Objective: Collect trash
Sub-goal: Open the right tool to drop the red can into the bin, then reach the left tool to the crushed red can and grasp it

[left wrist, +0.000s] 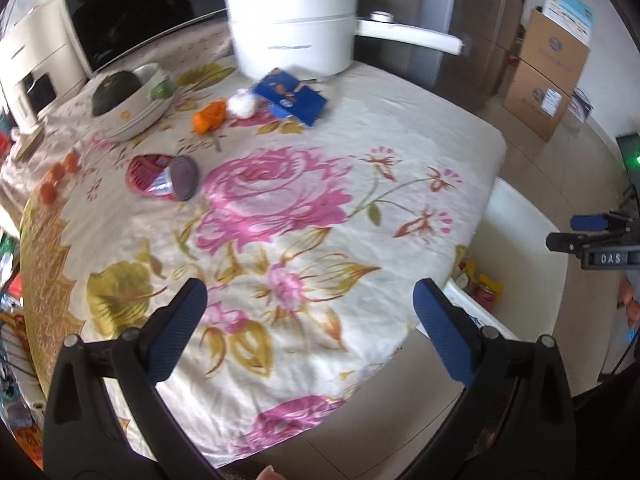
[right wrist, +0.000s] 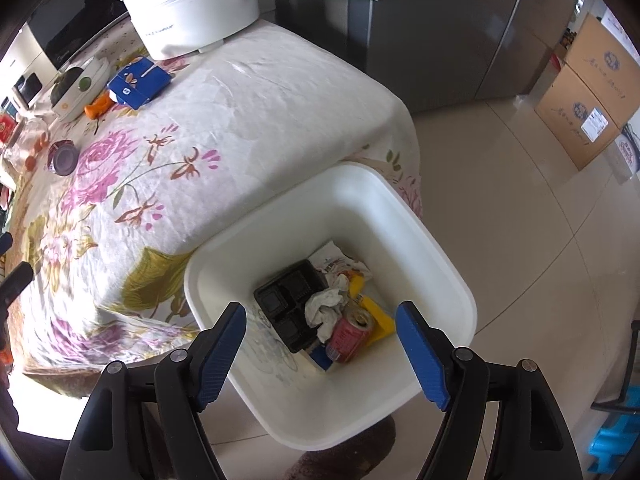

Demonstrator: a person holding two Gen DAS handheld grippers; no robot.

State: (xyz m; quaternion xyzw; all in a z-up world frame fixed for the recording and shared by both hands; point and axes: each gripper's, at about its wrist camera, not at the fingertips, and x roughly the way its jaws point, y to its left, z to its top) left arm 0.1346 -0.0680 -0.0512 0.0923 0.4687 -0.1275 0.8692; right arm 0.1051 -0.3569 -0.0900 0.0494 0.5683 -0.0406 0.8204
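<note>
Left hand-held gripper and right hand-held gripper: both released, holding nothing. White plastic square bin beside the floral-clothed bench holds one red crushed can, one black tray. On the bench, at 11 o'clock: one blue carton, one white tissue ball, one red foil cup, before one white lidded pot.

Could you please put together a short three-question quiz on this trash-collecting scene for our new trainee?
1. True or false: the right gripper is shut on a can.
2. Which lies in the white bin? A) black tray B) blue carton C) orange peel
3. Fill in: the crushed red can on the table lies on a ____ tablecloth.

Key: 1 false, its jaws are open and empty above the bin; 2 A; 3 floral.
</note>
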